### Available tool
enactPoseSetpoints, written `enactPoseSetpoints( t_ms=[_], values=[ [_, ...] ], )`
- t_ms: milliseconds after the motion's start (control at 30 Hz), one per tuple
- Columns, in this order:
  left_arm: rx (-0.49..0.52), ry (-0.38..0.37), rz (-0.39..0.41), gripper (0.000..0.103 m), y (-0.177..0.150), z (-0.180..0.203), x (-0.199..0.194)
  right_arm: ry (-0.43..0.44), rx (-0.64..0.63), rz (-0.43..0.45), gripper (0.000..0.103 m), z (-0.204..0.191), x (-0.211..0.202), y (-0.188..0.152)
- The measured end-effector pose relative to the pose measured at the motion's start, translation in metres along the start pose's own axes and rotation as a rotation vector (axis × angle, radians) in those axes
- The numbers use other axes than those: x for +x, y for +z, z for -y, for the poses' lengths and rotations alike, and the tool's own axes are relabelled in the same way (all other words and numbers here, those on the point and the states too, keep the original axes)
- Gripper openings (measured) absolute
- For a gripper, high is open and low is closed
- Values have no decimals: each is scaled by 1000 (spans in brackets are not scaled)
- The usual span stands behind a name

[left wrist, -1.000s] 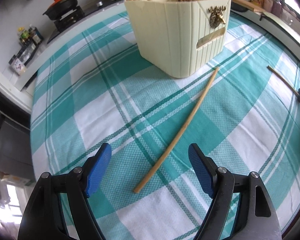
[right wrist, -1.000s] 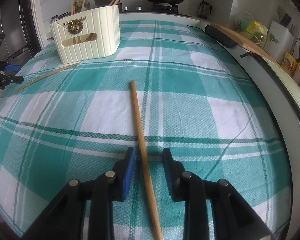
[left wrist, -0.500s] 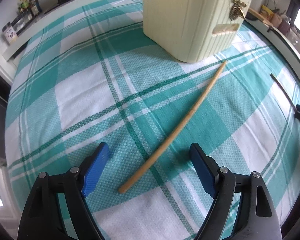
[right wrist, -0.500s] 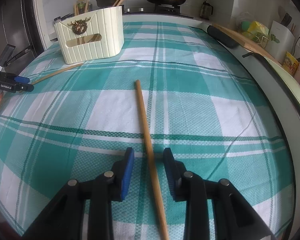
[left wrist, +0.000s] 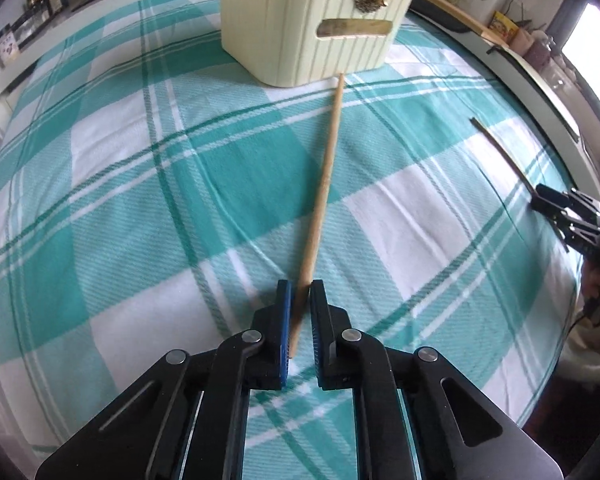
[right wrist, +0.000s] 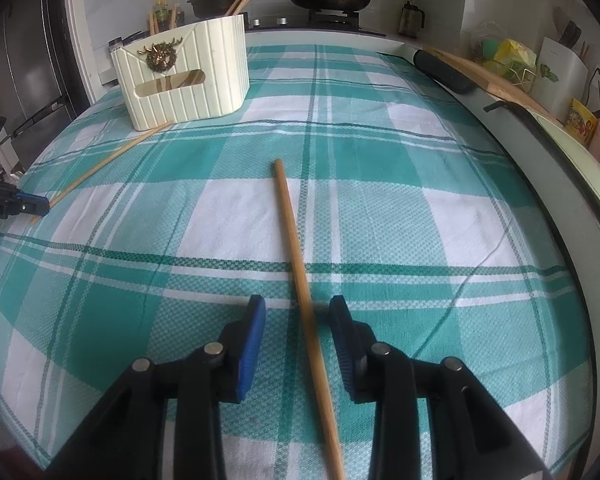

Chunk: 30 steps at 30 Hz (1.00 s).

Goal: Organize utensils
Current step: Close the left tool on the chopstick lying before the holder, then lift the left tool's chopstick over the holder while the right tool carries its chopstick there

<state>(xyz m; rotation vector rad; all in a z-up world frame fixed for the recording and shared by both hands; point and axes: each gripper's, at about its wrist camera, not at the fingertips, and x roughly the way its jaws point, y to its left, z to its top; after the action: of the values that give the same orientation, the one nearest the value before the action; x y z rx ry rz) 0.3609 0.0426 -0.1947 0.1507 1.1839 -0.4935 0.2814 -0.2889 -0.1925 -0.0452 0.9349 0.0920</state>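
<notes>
Two chopsticks are being collected at once, one per gripper. The left gripper [left wrist: 299,292] has its blue pads pressed onto the near end of a wooden chopstick [left wrist: 324,184], which runs straight ahead along the fingers with its far tip just beside the base of the cream utensil holder [left wrist: 312,20]. The right gripper [right wrist: 298,312] stands partly open, its pads either side of a second chopstick [right wrist: 296,256] without touching it; this stick lies flat on the teal plaid tablecloth [right wrist: 400,216], its long axis also running away from the fingers, tip pointing toward the stove side, well apart from the holder [right wrist: 184,76]. The pickup step looks underway: the left needs only to lift and tip its stick upright over the holder, where other chopsticks already stand, while the right must first close squarely on its stick.
</notes>
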Motion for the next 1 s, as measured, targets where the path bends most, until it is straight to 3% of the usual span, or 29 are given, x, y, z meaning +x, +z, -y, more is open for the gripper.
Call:
enactPoseSetpoints(
  t_ms=[233, 333, 400, 500, 567, 633, 667, 700, 733, 767, 800, 1000],
  values=[
    [-11, -70, 40, 10, -16, 39, -8, 41, 8, -26, 37, 3, -1, 7],
    [-50, -80, 92, 31, -13, 35, -22, 74, 40, -26, 37, 12, -8, 16],
    [-68, -67, 139, 60, -8, 35, -29, 73, 29, -28, 44, 14, -11, 23],
    [-43, -35, 163, 65, 3, 43, -24, 24, -13, -31, 45, 12, -8, 33],
    [-22, 3, 140, 65, 8, 49, -11, 36, -46, -84, 45, 10, 4, 37],
    [-9, 59, 108, 62, 10, 53, 3, 50, -64, -115, 45, 6, 13, 37],
    [-12, 70, 91, 44, 9, 54, 9, 51, -78, -120, 45, 4, 15, 36],
    [-20, 64, 70, 13, 8, 54, 13, 42, -95, -129, 44, 1, 18, 35],
    [-26, 76, 84, 8, 6, 55, 12, 29, -111, -136, 41, -2, 19, 33],
    [-38, 59, 80, 5, 5, 55, 11, 19, -121, -136, 22, -3, 19, 32],
    [-55, 33, 82, 5, 2, 54, 9, 18, -120, -127, 11, -4, 17, 30],
    [-146, 32, 86, 5, -41, 66, -7, 37, -111, -137, 7, -3, 6, 16]
  ],
)
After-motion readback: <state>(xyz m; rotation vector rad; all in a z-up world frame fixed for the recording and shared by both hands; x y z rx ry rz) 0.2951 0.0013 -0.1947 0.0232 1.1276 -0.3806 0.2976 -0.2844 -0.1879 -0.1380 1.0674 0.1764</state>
